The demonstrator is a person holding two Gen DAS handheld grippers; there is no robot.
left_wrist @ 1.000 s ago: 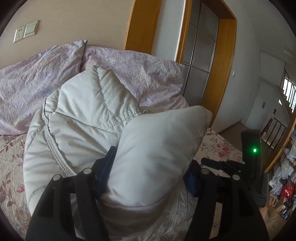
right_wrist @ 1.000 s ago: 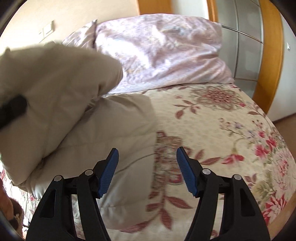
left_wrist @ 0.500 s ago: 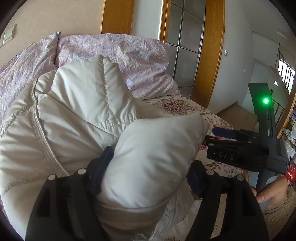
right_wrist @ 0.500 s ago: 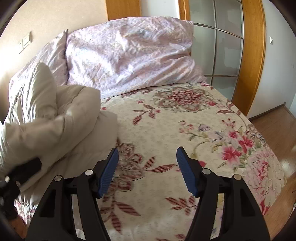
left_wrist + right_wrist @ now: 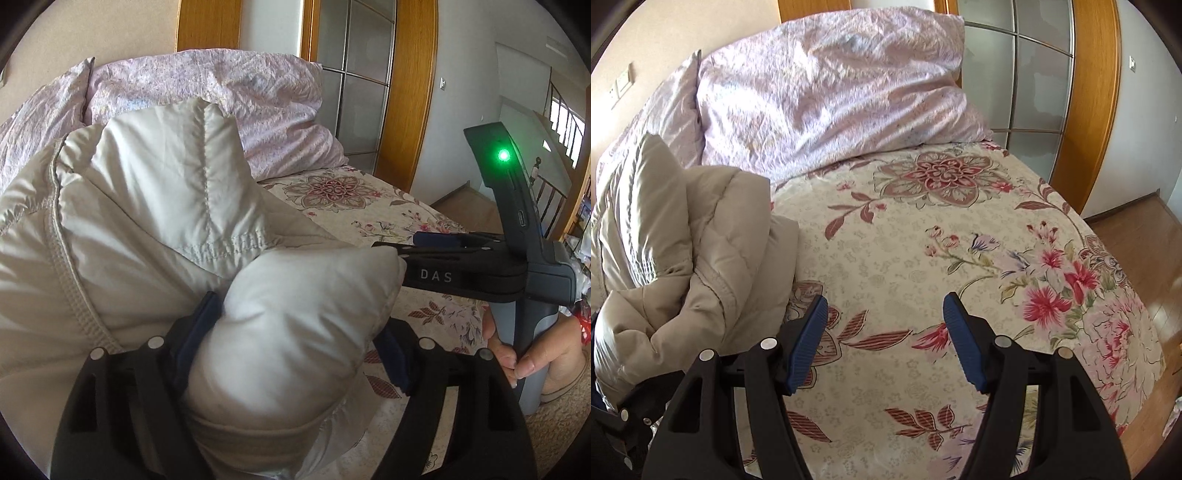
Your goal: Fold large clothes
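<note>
A puffy cream down jacket (image 5: 140, 221) lies bunched on the bed's left side; it also shows in the right wrist view (image 5: 683, 251). My left gripper (image 5: 291, 343) is shut on a thick fold of the jacket and holds it raised, the blue pads pressed into its sides. My right gripper (image 5: 882, 336) is open and empty above the floral bedspread, right of the jacket. It also shows side-on in the left wrist view (image 5: 454, 258), held by a hand, just right of the gripped fold.
Floral bedspread (image 5: 960, 240) covers the bed. Two lilac pillows (image 5: 820, 92) lean at the headboard. Wooden door frame with glass panels (image 5: 410, 92) stands behind. Wood floor (image 5: 1137, 236) lies past the bed's right edge.
The left gripper has carried the jacket fold leftward across the bed. The right gripper has swung right, off the jacket, and now hangs over bare bedspread.
</note>
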